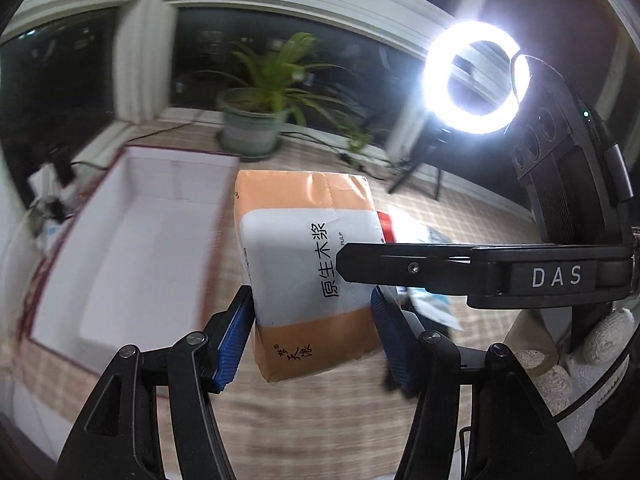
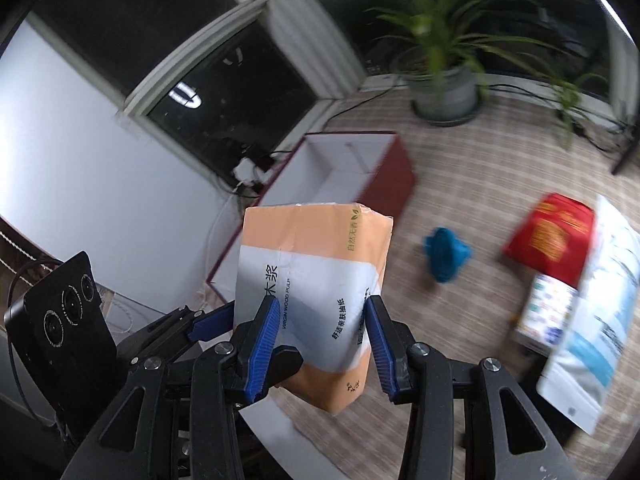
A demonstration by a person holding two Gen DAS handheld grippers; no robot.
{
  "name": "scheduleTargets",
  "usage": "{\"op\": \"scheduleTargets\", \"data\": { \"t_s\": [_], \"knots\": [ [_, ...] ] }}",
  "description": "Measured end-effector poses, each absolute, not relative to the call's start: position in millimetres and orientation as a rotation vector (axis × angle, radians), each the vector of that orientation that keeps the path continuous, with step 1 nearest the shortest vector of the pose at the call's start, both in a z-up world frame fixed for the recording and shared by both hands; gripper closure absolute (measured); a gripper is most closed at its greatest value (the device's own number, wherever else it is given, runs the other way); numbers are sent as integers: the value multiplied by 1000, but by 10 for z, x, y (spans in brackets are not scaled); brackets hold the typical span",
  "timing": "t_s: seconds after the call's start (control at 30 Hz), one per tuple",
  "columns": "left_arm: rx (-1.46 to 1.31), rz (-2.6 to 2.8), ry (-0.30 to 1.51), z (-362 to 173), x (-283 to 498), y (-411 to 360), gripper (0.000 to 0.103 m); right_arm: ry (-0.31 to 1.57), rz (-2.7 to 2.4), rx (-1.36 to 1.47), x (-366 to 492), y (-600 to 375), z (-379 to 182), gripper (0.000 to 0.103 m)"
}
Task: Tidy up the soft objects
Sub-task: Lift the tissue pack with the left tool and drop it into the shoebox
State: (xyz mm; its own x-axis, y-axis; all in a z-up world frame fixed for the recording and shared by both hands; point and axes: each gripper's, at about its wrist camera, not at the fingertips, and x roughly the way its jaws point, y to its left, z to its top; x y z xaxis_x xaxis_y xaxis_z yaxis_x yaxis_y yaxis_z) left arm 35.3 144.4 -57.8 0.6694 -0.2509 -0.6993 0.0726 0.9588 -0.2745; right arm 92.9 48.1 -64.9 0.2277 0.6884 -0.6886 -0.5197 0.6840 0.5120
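Above the checked floor, a tissue pack (image 1: pixel 308 276) hangs in the air, pinched between the blue pads of both tools. Left gripper (image 1: pixel 312 336) squeezes its near end; right gripper (image 2: pixel 320 340) clamps it too, jaws narrowed onto its sides. Just left and farther off sits an open box (image 1: pixel 132 240). Right of it lie a blue cloth (image 2: pixel 444 254) and red bag (image 2: pixel 552 236).

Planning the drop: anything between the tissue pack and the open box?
Nothing visible. The tissue pack, gripped by both tongs (left, right), hangs over bare cloth; the box beyond is open. The blue cloth and red pack lie off right.
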Motion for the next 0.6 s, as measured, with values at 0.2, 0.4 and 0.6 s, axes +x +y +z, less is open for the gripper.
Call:
{"op": "scheduleTargets", "data": {
  "t_s": [0.2,0.4,0.6],
  "knots": [
    [-278,-88,818,-674,334,1961,45,1058,890,134,936,1131,-691,62],
    [-292,-33,828,-774,300,2289,45,1074,910,98,989,1538,-762,62],
    [-305,-3,849,-912,319,2471,45,1086,917,75,1027,1746,-840,62]
  ]
}}
